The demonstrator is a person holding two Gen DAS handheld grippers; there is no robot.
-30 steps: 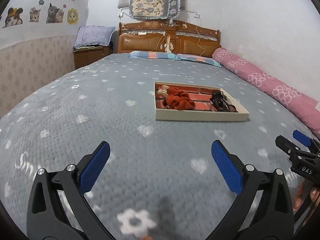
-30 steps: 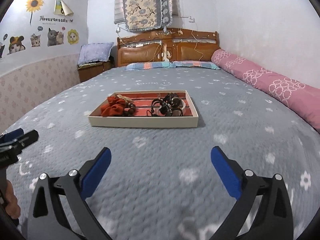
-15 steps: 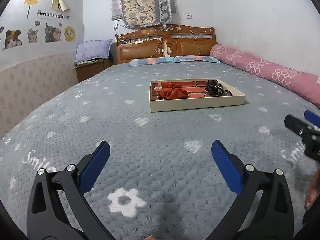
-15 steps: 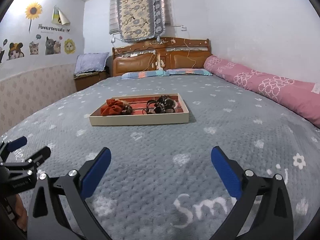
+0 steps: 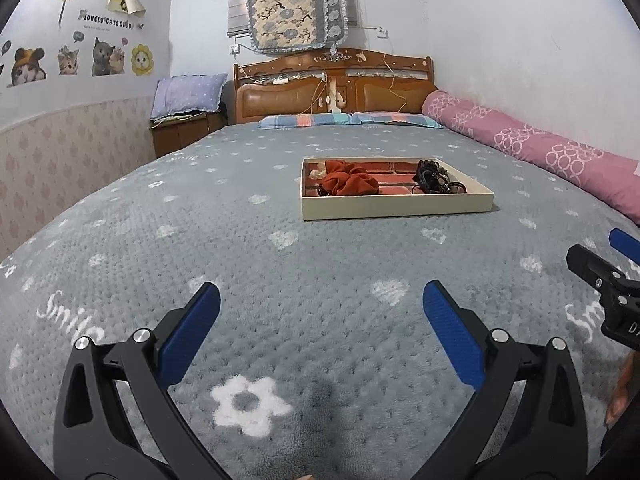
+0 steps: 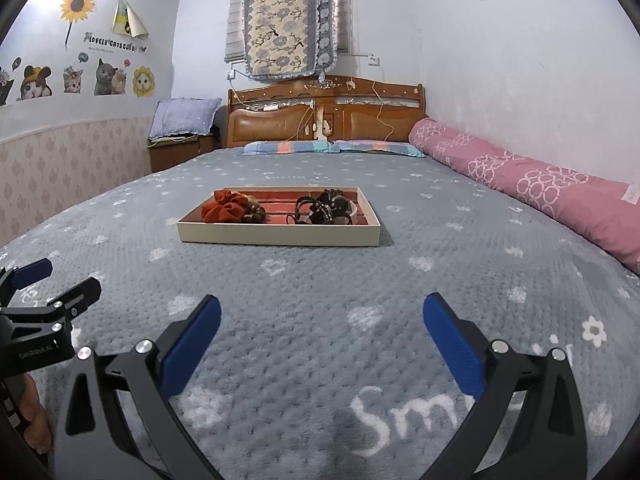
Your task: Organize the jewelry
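Jaws spread wide on both sides here, nothing between them. The left gripper (image 5: 320,312) hangs low over the grey blanket (image 5: 280,272), blue pads (image 5: 188,332) parted at the bottom of the frame, and the right gripper (image 6: 320,316) matches it, equally released and empty. Each one peeks into the other's view: the right at the far right edge of the left camera, the left at the lower left edge of the right camera.

Out beyond the fingers, well apart from both, sits the cream tray (image 5: 396,206) in the middle of the frame, flat on the blanket. Its long axis runs left to right across both views, a long wall facing the cameras. Inside, the rust-red scrunchie (image 5: 350,184) lies toward the left end and a tangle of black hair ties (image 5: 434,178) toward the right. In the right view, dark brown beads (image 6: 256,213) sit just beside the scrunchie.

Handling, as a judgement: the scrunchie looks soft, light and squashy, so pinch a fold of the fabric from above and it should come easily. The black tangle is the tricky one; the loops look thin and hooked together, so one pinch may drag several out. Take an outer loop. The beads look hard and smooth, likely to slip, so close across the strand. The tray's thin wall looks light enough to shift if bumped.
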